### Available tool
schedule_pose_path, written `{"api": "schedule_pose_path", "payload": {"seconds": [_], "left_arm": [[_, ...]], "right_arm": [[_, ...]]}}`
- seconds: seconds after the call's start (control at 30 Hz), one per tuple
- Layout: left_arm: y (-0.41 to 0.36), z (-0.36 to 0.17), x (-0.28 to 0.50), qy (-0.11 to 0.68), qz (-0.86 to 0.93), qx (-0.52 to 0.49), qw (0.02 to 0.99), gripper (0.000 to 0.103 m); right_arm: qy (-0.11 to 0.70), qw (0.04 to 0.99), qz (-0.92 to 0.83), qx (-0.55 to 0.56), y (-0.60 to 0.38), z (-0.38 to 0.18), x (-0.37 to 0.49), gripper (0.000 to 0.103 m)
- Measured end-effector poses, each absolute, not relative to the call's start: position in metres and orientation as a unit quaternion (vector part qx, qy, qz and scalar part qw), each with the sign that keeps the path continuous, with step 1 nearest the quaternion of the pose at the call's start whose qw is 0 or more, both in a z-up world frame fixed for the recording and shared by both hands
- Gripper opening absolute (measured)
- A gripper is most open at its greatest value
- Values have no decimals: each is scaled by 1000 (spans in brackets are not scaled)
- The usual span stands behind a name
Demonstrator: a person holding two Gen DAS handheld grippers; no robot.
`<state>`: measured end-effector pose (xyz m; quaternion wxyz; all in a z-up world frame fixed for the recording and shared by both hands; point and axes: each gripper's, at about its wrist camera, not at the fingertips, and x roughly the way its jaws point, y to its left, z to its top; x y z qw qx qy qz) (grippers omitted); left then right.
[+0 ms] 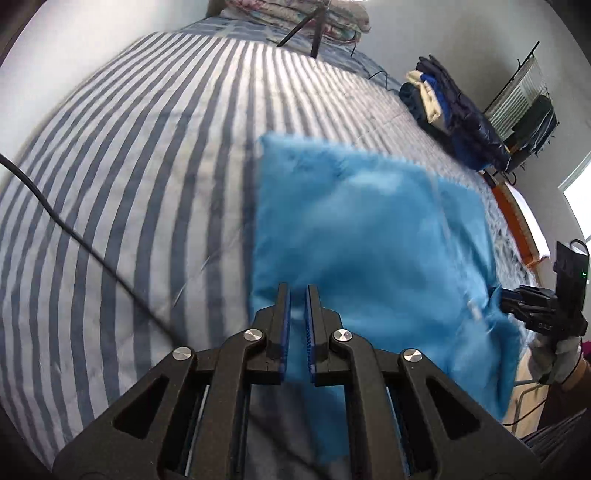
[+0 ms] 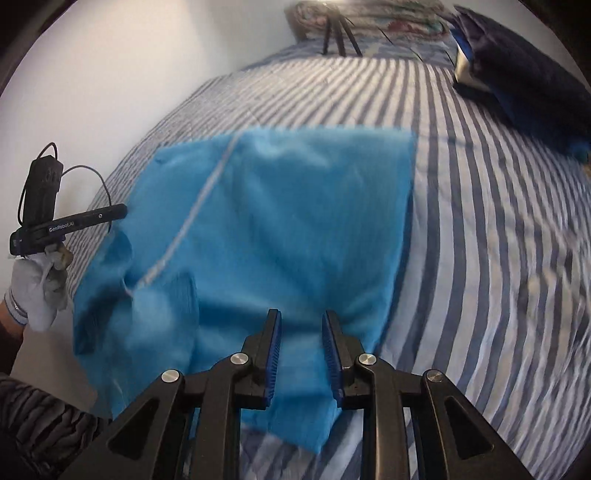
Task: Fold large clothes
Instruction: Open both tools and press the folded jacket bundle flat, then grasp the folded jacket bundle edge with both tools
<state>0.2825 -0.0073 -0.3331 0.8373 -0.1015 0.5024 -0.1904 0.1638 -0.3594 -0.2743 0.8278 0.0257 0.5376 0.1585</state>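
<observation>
A bright blue garment lies spread on the striped bed, blurred by motion. It also shows in the right wrist view, with a pale drawstring across it. My left gripper has its jaws a narrow gap apart over the garment's near edge, with blue cloth between them. My right gripper is open wider above the garment's near edge. The right gripper also shows in the left wrist view at the garment's right edge. The left gripper shows in the right wrist view at the garment's left edge.
A pile of dark blue and cream clothes sits at the bed's far right, also seen in the right wrist view. Tripod legs and a floral pillow stand at the head. A black cable crosses the bed. A drying rack stands by the wall.
</observation>
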Motion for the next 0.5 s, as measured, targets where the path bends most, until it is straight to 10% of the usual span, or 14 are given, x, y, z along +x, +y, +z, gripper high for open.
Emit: {"api": "schedule_pose_path", "payload": {"seconds": [0.2,0.33,0.5], "left_arm": [[14,-328,268,491,-196,-148,836,6],[39,-320,270,482,-208,-228,820,65],[61,-331,290,498,-232,-335,766,65]], "right_arm": [[531,830,168,28,-370,-254,150,27],[494,851,166,61,-393,-235,148,58],[490,846,155,138,-434,-244,168,67]]}}
